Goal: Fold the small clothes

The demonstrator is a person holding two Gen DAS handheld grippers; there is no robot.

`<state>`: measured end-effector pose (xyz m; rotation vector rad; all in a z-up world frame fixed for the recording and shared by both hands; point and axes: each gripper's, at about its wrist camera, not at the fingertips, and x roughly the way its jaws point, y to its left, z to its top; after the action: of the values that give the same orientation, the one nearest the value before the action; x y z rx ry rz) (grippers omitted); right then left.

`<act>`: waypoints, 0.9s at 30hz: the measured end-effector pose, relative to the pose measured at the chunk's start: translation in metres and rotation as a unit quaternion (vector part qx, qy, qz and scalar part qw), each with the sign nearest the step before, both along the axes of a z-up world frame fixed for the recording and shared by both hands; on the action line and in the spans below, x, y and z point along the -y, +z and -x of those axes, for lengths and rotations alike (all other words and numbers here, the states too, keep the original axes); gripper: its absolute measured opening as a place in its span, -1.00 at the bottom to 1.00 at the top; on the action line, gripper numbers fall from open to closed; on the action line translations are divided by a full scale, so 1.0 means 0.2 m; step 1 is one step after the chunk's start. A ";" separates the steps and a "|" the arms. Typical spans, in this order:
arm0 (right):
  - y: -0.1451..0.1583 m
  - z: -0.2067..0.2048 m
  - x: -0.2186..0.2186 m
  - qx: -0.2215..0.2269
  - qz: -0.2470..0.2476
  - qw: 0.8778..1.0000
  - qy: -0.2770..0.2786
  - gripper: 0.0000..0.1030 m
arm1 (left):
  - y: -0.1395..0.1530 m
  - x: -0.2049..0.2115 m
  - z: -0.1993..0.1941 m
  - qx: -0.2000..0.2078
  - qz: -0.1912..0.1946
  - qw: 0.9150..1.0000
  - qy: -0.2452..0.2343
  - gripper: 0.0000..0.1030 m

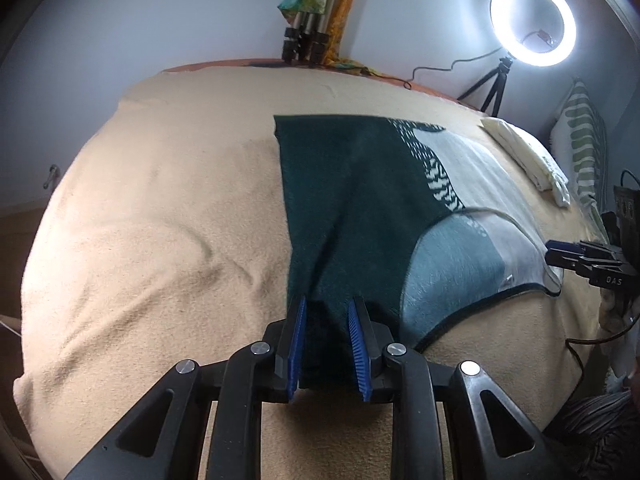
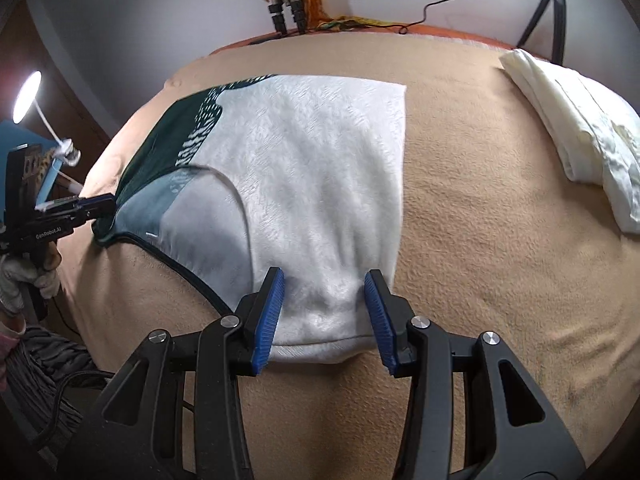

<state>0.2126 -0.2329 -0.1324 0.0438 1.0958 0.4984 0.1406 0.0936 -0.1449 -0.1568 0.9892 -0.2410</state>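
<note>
A small sleeveless top, dark green (image 1: 352, 184) on one half and white (image 2: 312, 152) on the other, lies spread flat on a beige blanket (image 1: 160, 220). My left gripper (image 1: 327, 304) is low over the green shoulder strap. Its blue pads stand apart with the strap lying loose between them. My right gripper (image 2: 324, 276) is over the white shoulder strap, jaws wide, with the fabric resting between them unpinched. Each gripper shows at the edge of the other's view: the right gripper (image 1: 560, 256) and the left gripper (image 2: 100, 202), held by a gloved hand (image 2: 24, 280).
A folded cream cloth (image 2: 576, 120) lies on the blanket at the far right. Beyond it stand a striped pillow (image 1: 584, 148) and a ring light (image 1: 532, 20) on a small tripod. Tripod legs (image 1: 300, 44) stand by the back wall. A lit lamp (image 2: 26, 96) is at the left.
</note>
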 end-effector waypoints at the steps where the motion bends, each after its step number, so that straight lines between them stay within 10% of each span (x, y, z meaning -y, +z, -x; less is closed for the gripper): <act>1: 0.02 0.00 0.03 0.001 -0.012 1.000 -0.013 -0.14 | 0.02 -0.01 0.00 0.007 0.006 1.000 0.005 -0.58; 8: -0.01 -0.06 0.24 -0.026 -0.068 0.991 -0.111 -0.08 | 0.19 0.03 -0.07 0.056 0.012 0.998 0.027 -0.55; 18: -0.08 -0.16 0.23 -0.054 -0.117 0.985 -0.116 -0.07 | 0.21 0.29 -0.31 0.069 -0.008 0.998 0.008 -0.50; 27: 0.10 -0.36 0.11 0.011 -0.090 0.991 -0.094 -0.08 | 0.20 0.49 -0.65 0.089 -0.014 0.996 0.005 -0.50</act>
<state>0.2856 -0.2558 -0.1132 0.2970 1.0113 0.4270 0.2697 -0.0045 -0.1045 -0.1134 0.8134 -0.2283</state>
